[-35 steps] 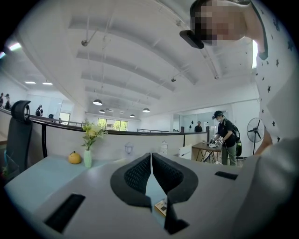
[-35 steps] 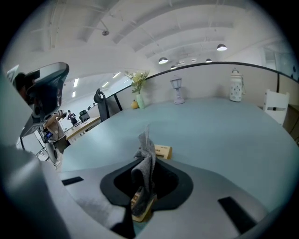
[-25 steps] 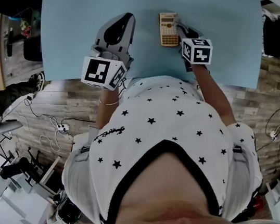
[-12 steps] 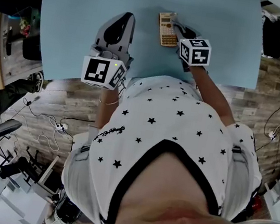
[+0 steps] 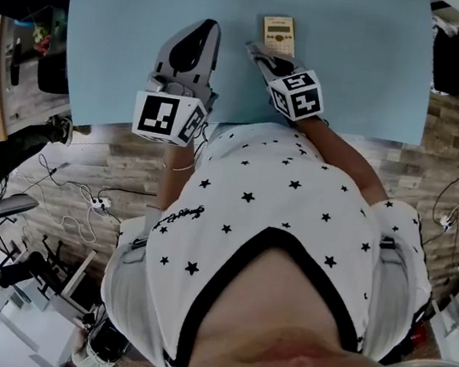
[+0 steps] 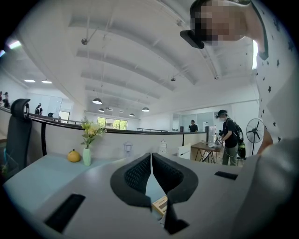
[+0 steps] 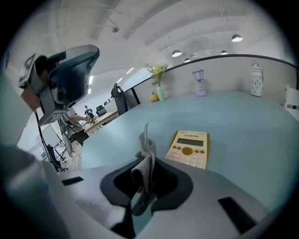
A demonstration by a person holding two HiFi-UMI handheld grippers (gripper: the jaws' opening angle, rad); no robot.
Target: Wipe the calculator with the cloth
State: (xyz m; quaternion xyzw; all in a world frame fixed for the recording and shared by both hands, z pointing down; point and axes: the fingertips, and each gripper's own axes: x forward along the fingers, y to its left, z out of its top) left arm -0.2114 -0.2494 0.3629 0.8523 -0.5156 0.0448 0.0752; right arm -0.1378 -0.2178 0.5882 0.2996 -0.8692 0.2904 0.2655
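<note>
A beige calculator [image 5: 279, 31] lies flat on the light blue table [image 5: 128, 7]; the right gripper view shows the calculator [image 7: 188, 148] just ahead and to the right of the jaws. My right gripper [image 5: 256, 51] sits near-left of it, apart from it, shut on a grey cloth [image 7: 148, 149] that sticks up between the jaws. My left gripper [image 5: 206, 26] rests further left on the table with its jaws shut on nothing [image 6: 151, 161].
At the table's far edge stand a vase of flowers [image 7: 160, 93], a small orange ornament [image 6: 73, 156], a lantern [image 7: 200, 86] and a white jar [image 7: 256, 84]. The table's near edge [image 5: 366, 138] runs by the person's torso. Cables [image 5: 80, 198] lie on the floor at left.
The calculator has slid farther away and straightened. My right gripper with the cloth has swung left and back off the calculator. The left gripper has not moved.
</note>
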